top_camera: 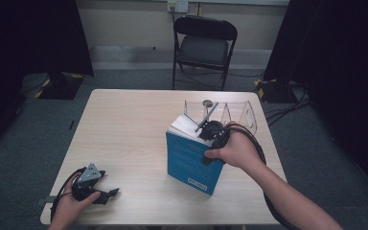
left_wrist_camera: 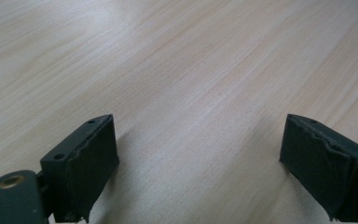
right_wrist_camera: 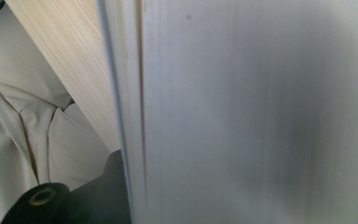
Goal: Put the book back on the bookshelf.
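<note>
Thick blue-covered paperback book: stands upright on pale wooden table, right of centre, leaning slightly toward far side. Blue cover faces viewer; small white label strip with red mark near lower right corner. White page block shows at top, pages fanned a little at upper left. Top edge clasped from above. Far side of book just beside clear plastic divider rack. Right gripper view: white page edges fill close-up, blurred.

Blue book: white label strip at cover's lower edge, print seemingly there, too small to read.
</note>
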Tool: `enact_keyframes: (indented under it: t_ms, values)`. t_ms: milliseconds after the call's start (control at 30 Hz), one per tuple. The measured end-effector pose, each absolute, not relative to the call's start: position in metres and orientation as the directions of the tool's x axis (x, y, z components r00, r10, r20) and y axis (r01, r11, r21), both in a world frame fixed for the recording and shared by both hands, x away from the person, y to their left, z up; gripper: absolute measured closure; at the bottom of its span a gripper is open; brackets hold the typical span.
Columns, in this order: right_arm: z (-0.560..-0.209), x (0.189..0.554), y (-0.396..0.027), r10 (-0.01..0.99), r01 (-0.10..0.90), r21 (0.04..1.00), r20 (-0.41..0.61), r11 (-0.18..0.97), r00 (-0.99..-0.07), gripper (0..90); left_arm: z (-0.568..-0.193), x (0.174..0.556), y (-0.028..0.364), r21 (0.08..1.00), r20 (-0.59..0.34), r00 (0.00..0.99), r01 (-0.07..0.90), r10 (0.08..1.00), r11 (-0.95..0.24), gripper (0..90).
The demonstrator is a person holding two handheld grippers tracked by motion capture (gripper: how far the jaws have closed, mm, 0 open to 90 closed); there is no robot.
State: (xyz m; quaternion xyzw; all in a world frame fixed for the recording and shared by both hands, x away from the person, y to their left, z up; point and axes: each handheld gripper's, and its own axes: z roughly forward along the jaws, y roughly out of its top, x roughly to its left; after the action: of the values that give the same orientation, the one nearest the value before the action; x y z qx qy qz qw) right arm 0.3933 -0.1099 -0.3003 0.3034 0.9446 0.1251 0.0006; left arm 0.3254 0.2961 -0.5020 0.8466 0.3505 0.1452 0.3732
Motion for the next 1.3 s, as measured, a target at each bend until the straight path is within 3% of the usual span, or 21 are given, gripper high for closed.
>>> enact_keyframes:
  t_ms: [233,367,867,1300]
  values:
    - [-0.298,0.397,-0.111,0.584,0.588,0.232,0.094,0.775,-0.806,59.1,-0.502,0.326,0.296,0.733,-0.015,0.713,0.485,0.701,-0.477,10.3]
    - [-0.297,0.399,-0.109,0.590,0.591,0.292,0.101,0.752,-0.801,54.9,-0.502,0.325,0.296,0.733,-0.016,0.711,0.486,0.703,-0.476,10.3]
    - [-0.296,0.398,-0.107,0.621,0.631,0.252,0.130,0.733,-0.773,61.4,-0.502,0.326,0.296,0.732,-0.012,0.715,0.482,0.699,-0.481,9.8]
    - [-0.274,0.396,-0.146,0.682,0.692,0.233,0.132,0.684,-0.719,61.4,-0.502,0.326,0.296,0.730,-0.012,0.714,0.485,0.700,-0.482,8.8]
